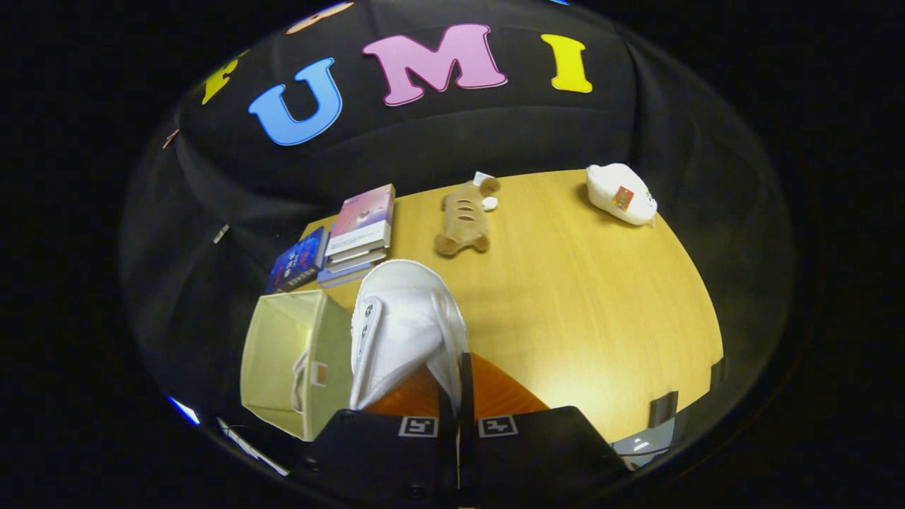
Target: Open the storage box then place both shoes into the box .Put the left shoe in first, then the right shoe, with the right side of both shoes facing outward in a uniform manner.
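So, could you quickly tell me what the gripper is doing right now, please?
Gripper: jaws closed on the white shoe, pinching its side wall and holding it beside the open storage box.

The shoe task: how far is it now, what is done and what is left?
Done: the storage box stands open beside the table; whether a shoe already lies inside, I cannot tell. In hand: the gripper is shut on the white shoe, pinching its side wall, the toe pointing ahead of the fingers, right next to the box. Left: set this shoe in the box; whether it is the first or second is unclear.
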Demonstrator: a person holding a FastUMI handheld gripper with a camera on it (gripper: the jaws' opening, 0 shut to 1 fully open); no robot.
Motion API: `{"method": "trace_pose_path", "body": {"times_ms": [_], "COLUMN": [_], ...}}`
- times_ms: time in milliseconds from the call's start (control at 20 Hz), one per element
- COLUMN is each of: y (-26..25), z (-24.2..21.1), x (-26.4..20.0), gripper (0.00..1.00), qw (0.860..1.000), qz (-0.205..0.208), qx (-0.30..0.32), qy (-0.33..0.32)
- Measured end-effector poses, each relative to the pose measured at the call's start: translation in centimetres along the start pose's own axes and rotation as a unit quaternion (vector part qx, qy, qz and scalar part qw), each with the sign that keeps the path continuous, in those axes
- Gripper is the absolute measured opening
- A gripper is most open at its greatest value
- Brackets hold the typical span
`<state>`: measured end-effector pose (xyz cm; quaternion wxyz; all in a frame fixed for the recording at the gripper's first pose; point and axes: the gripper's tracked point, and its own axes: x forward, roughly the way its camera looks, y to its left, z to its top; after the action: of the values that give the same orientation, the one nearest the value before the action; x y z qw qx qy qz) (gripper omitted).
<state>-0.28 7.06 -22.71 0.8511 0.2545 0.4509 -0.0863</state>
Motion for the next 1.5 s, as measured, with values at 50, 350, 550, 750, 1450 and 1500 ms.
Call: {"method": "trace_pose_path", "body": {"times_ms": [50,350,550,750,1450,1500], "y": [2.1,13.3,17.3,18.1,20.8,20.7], "z": [0.3,-0.3,-3.0,-5.3,-4.2,-4.3], "x": [-0.1,1.3,3.5,6.2,7.1,7.0], "gripper": [0.06,0.06,0.06,0.06,0.57,0.68], "qw": [1.0,0.998,0.995,0.993,0.994,0.994], "qz": [0.01,0.044,0.028,-0.007,0.016,0.016], "qx": [0.005,0.014,-0.007,-0.029,-0.047,-0.046], "qy": [0.005,0.053,0.091,0.116,0.1,0.101]}}
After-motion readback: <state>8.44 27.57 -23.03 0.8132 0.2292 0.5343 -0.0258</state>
